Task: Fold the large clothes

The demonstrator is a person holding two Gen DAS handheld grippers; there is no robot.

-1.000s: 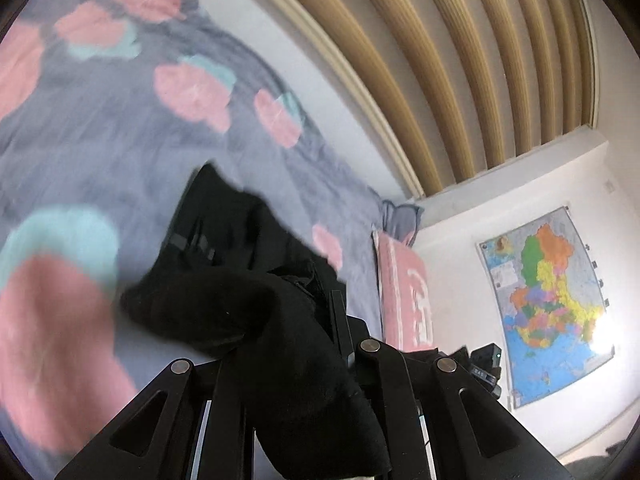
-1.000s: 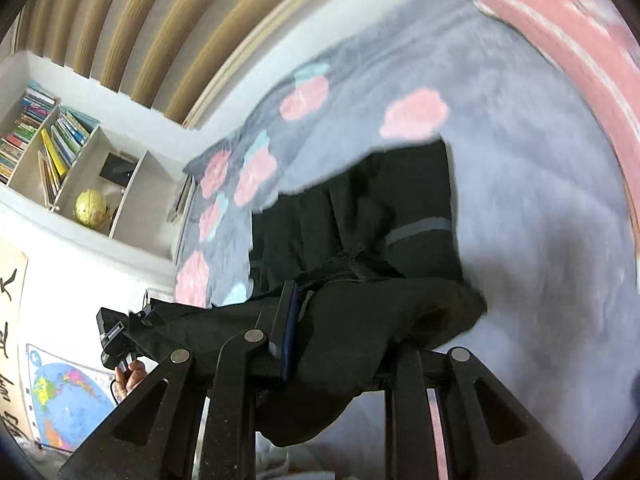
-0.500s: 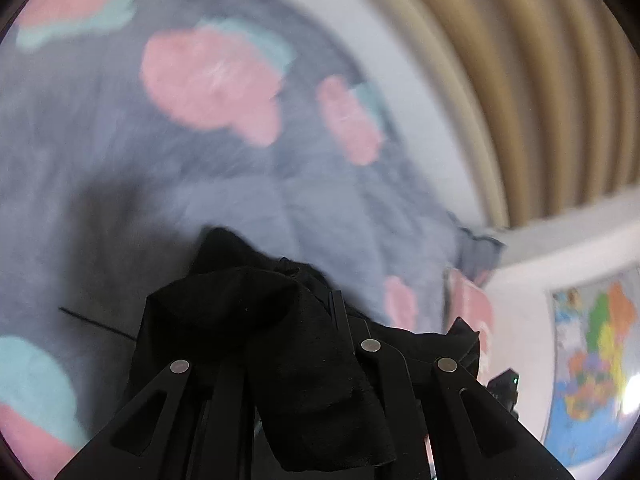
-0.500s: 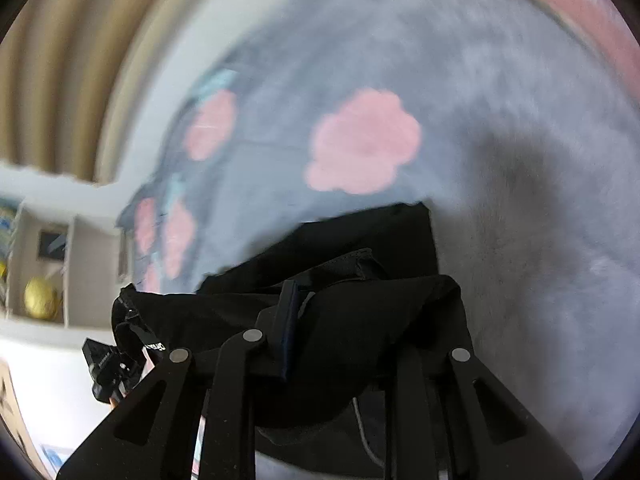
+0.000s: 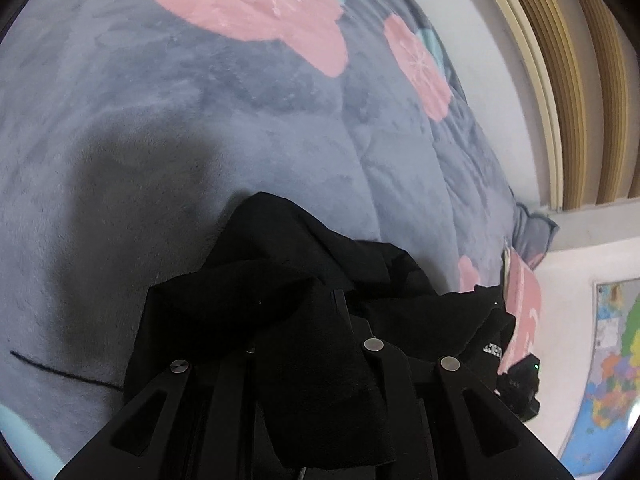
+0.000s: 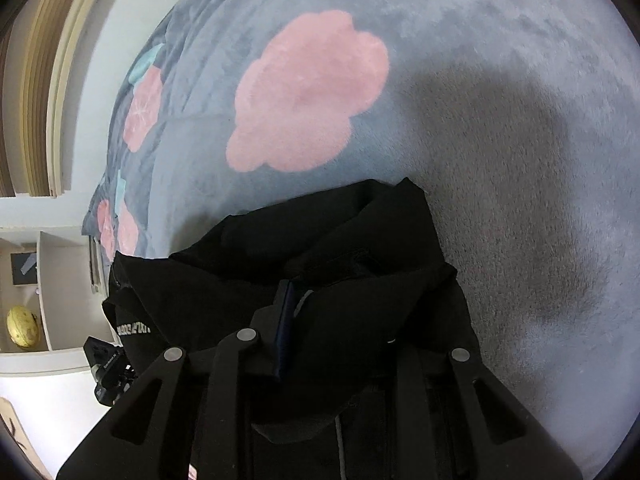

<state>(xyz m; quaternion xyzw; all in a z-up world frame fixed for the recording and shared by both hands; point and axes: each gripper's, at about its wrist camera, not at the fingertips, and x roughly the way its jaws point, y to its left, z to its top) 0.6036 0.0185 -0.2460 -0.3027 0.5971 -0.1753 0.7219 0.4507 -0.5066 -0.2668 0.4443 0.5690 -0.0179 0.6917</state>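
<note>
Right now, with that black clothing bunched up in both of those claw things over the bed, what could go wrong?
The black garment drapes over the left gripper and the right gripper, hiding the fingertips, so a loose layer might slip out unnoticed. It hangs in a crumpled heap, so setting it down on the grey blanket could trap creases in the fold. A thin dark thread trails on the blanket and may snag.
</note>
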